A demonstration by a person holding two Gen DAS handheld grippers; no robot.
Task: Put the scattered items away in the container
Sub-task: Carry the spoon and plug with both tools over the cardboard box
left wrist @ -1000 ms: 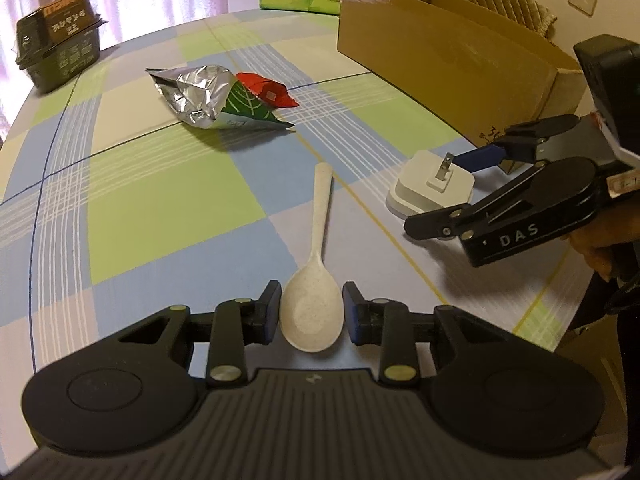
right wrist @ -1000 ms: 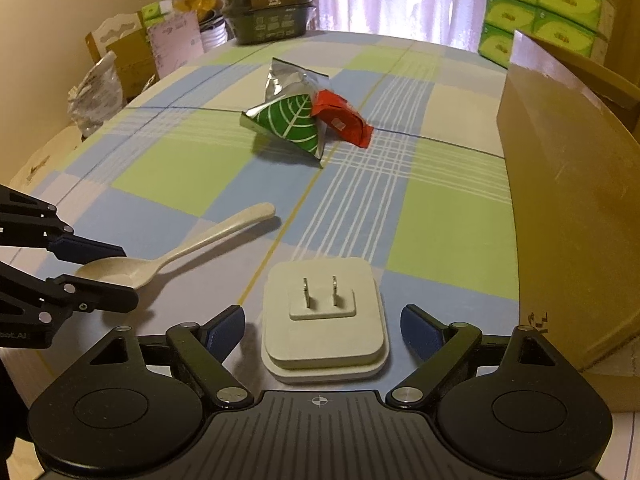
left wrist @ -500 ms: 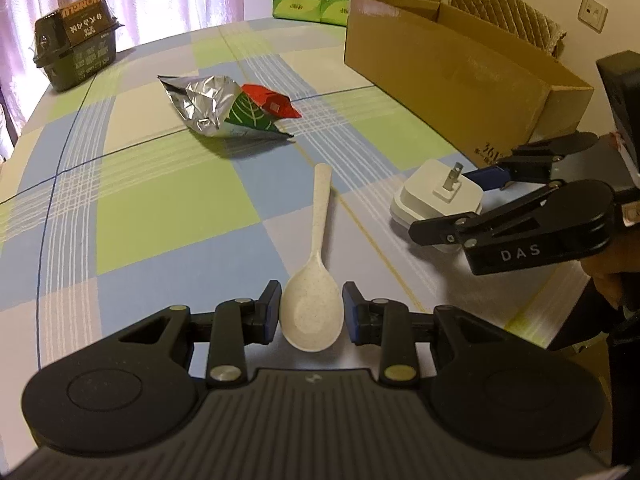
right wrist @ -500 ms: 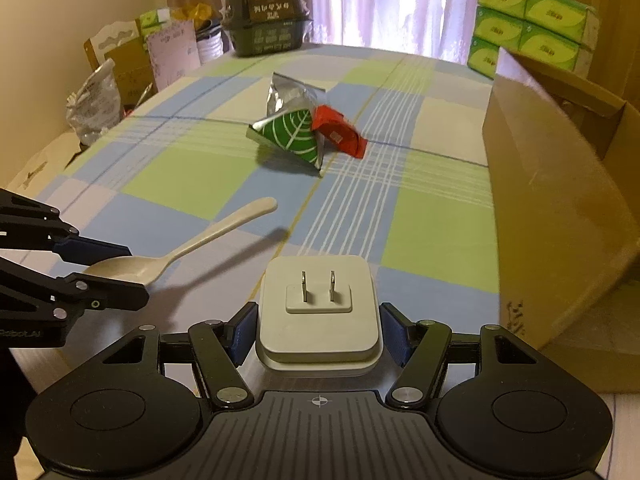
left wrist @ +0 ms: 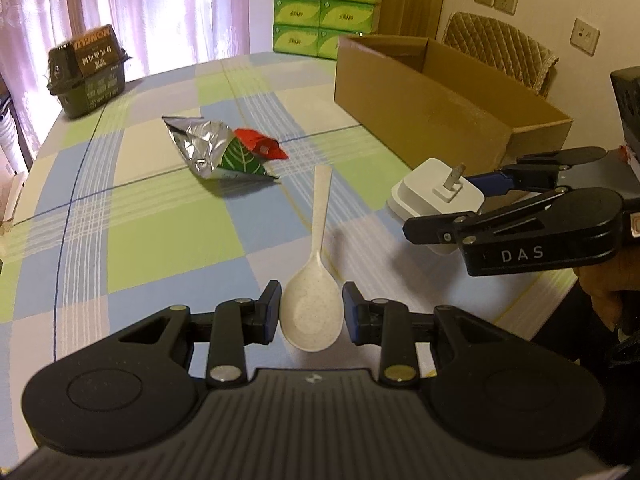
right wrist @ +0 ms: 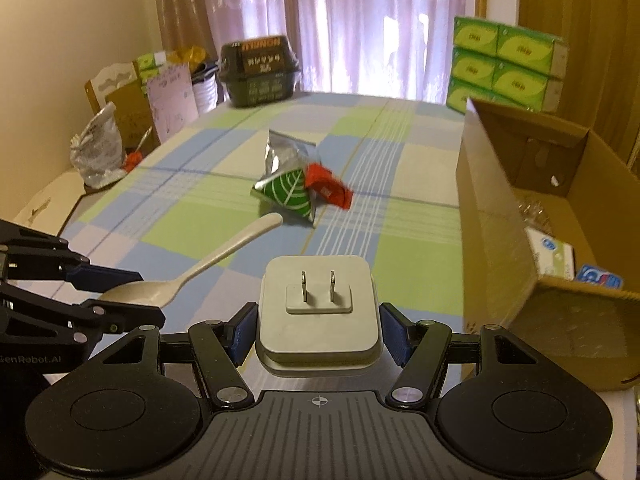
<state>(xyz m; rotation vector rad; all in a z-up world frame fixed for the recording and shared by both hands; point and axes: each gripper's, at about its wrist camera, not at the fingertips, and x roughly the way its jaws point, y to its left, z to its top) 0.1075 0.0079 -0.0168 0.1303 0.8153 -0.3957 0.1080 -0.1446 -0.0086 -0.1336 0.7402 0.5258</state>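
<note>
while the left gripper (left wrist: 311, 312) pinches only the bowl of the white spoon (left wrist: 316, 276), the long handle sticks out over the checked tablecloth (left wrist: 168, 232) and could twist loose. in the right wrist view, the right gripper (right wrist: 318, 330) clamps the white plug adapter (right wrist: 318, 308), lifted beside the cardboard box (right wrist: 496, 240); smooth sides may slip, or it may clip the box wall.

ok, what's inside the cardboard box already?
In the right wrist view the cardboard box holds a pale packet with a blue logo, a blue item and crinkled clear plastic. The near wall hides the rest of the floor.
</note>
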